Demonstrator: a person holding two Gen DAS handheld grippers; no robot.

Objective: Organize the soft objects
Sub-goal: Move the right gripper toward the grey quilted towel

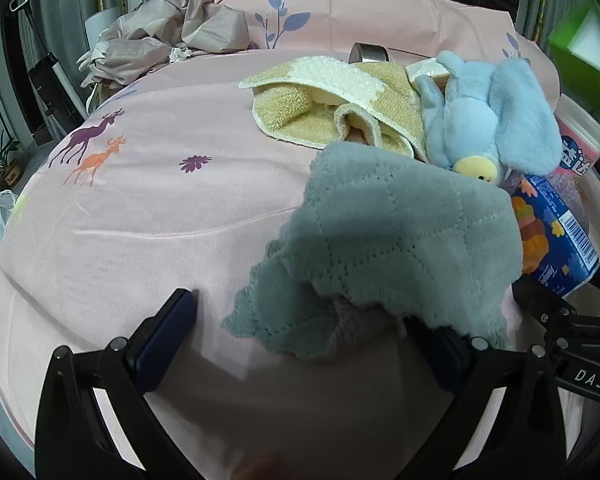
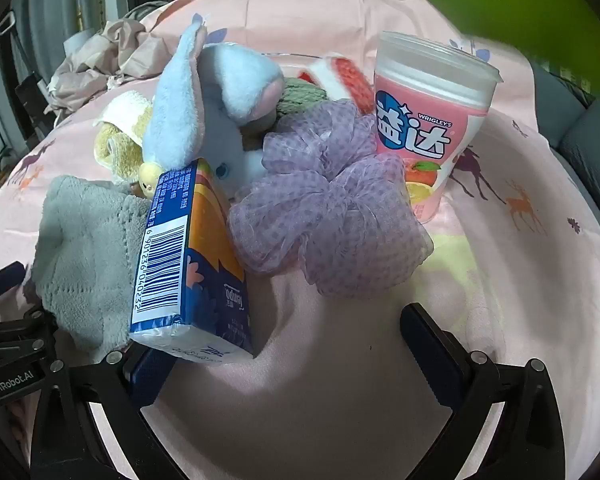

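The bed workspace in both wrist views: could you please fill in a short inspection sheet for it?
Surface: pink bedsheet with deer prints, lightly creased.
Job's things: grey cloth rumpled near the left gripper; yellow towel behind it; blue plush toy face down; purple bath pouf beside the plush.
Clutter: tissue pack leaning against the grey cloth; gum tub upright; crumpled beige fabric at the far edge.
Grippers: left gripper open, one finger under the cloth's edge; right gripper open, its left finger by the tissue pack.
Cables: nothing seen.
Surroundings: dark windows, curtains, a green box at upper right.
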